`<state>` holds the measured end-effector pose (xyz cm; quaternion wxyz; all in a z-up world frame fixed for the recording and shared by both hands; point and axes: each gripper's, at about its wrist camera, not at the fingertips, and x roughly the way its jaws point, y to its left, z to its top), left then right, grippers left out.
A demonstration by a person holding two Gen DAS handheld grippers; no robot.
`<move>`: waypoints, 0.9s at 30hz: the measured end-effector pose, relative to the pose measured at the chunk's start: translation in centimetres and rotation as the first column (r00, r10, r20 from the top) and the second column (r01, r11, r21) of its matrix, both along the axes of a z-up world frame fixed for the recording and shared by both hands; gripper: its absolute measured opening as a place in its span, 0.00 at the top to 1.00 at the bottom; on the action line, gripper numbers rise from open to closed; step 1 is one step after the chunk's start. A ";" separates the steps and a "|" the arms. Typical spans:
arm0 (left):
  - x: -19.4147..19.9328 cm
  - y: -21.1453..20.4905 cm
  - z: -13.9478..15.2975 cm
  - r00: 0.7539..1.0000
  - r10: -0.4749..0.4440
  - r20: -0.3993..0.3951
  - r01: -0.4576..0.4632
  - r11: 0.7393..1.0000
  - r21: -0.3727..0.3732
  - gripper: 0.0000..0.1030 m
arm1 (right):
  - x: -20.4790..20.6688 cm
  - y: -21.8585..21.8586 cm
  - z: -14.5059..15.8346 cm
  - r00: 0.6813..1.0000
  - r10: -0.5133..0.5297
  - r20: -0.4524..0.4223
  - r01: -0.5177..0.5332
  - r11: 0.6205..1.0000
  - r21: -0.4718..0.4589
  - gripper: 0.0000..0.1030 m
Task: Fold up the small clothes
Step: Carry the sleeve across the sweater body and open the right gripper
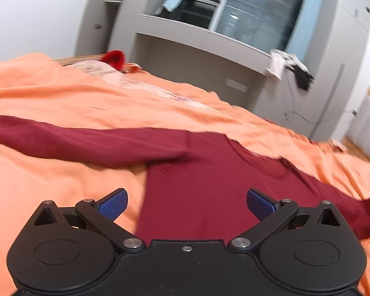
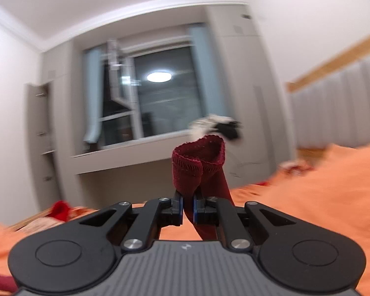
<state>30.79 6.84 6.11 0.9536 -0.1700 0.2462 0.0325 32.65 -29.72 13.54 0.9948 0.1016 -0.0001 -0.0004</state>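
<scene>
A maroon shirt is being spread on the orange bed, beneath the wide-spread left tongs. Its sleeve cuff is being pinched by the right tongs.

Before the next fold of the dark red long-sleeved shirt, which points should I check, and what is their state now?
1. Right gripper shut on the hemmed cuff of the dark red long-sleeved shirt: ok.
2. Left gripper open, holding nothing: ok.
3. Shirt body flat on the orange bedsheet: ok.
4. Other sleeve stretched out straight: ok.
5. Whether the held sleeve is twisted: cannot tell.
</scene>
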 end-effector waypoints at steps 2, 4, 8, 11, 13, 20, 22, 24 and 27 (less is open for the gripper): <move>0.3 1.1 0.1 0.999 0.032 -0.002 -0.032 0.999 -0.021 0.01 | 0.8 3.1 0.0 0.997 0.073 -0.001 -0.073 0.997 -0.039 0.92; 0.4 2.1 -0.1 0.998 0.061 -0.007 -0.061 0.997 -0.045 0.01 | 1.3 6.5 -1.0 0.988 0.151 -0.021 -0.152 0.985 -0.086 0.92; 0.6 3.7 -0.3 0.993 0.112 -0.018 -0.113 0.991 -0.071 0.00 | 1.9 12.7 -4.4 0.946 0.296 -0.135 -0.317 0.932 -0.176 0.92; 0.6 4.5 -0.5 0.990 0.138 -0.023 -0.140 0.987 -0.076 0.00 | 1.5 16.7 -7.1 0.901 0.361 -0.242 -0.417 0.876 -0.243 0.92; 0.6 5.1 -0.6 0.989 0.146 -0.032 -0.149 0.985 -0.084 0.00 | 1.2 18.6 -8.8 0.865 0.388 -0.319 -0.477 0.834 -0.278 0.92; 0.7 4.9 -1.1 0.989 0.138 -0.046 -0.141 0.988 -0.071 0.01 | -0.4 19.3 -11.0 0.761 0.462 -0.455 -0.608 0.752 -0.254 0.32; 0.7 4.6 -1.1 0.991 0.123 -0.046 -0.126 0.990 -0.064 0.01 | -1.2 18.5 -10.6 0.742 0.499 -0.448 -0.635 0.737 -0.230 0.29; 0.7 4.2 -1.2 0.995 0.096 -0.039 -0.098 0.994 -0.057 0.01 | -2.1 17.3 -10.4 0.727 0.513 -0.457 -0.653 0.721 -0.231 0.18; 1.0 2.9 -1.5 0.998 0.046 -0.040 -0.047 0.999 -0.026 0.01 | -3.3 15.1 -10.4 0.748 0.485 -0.453 -0.631 0.732 -0.257 0.12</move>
